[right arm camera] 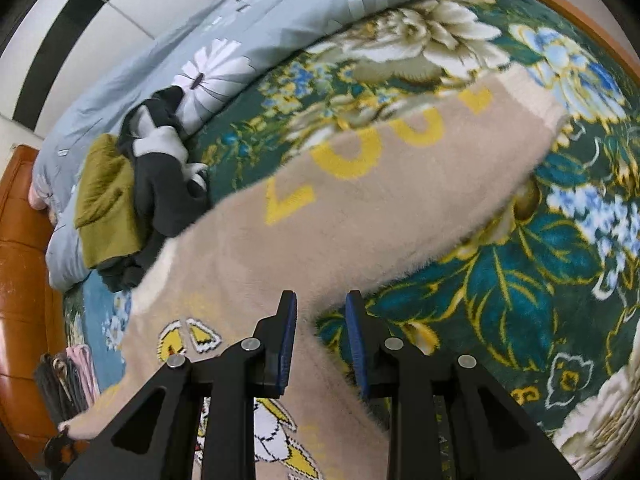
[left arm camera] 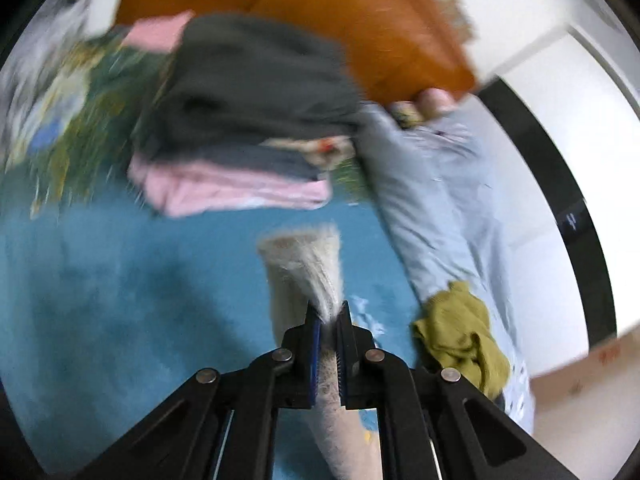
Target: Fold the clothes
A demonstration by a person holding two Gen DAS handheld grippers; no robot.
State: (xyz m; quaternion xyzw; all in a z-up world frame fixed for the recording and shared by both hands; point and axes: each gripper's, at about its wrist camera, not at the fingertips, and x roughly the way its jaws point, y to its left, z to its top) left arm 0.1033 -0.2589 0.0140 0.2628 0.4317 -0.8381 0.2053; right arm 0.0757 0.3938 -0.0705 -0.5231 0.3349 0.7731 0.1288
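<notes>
A fuzzy beige sweater (right arm camera: 360, 208) with yellow letters and a cartoon print lies spread on the floral blanket (right arm camera: 520, 260). My right gripper (right arm camera: 322, 316) hovers over its lower edge with the blue pads apart. The fabric's edge shows below the gap and the pads do not press on it. In the left wrist view, my left gripper (left arm camera: 329, 316) is shut on a fuzzy cream end of the sweater (left arm camera: 304, 264), which sticks out past the fingertips, lifted above the blue blanket (left arm camera: 120, 280). This view is motion-blurred.
A stack of folded clothes (left arm camera: 240, 128), dark grey on pink, sits by the orange headboard (left arm camera: 320, 8). An olive garment (right arm camera: 106, 200) and a dark grey and white garment (right arm camera: 160, 160) lie against the rolled light blue quilt (right arm camera: 240, 40).
</notes>
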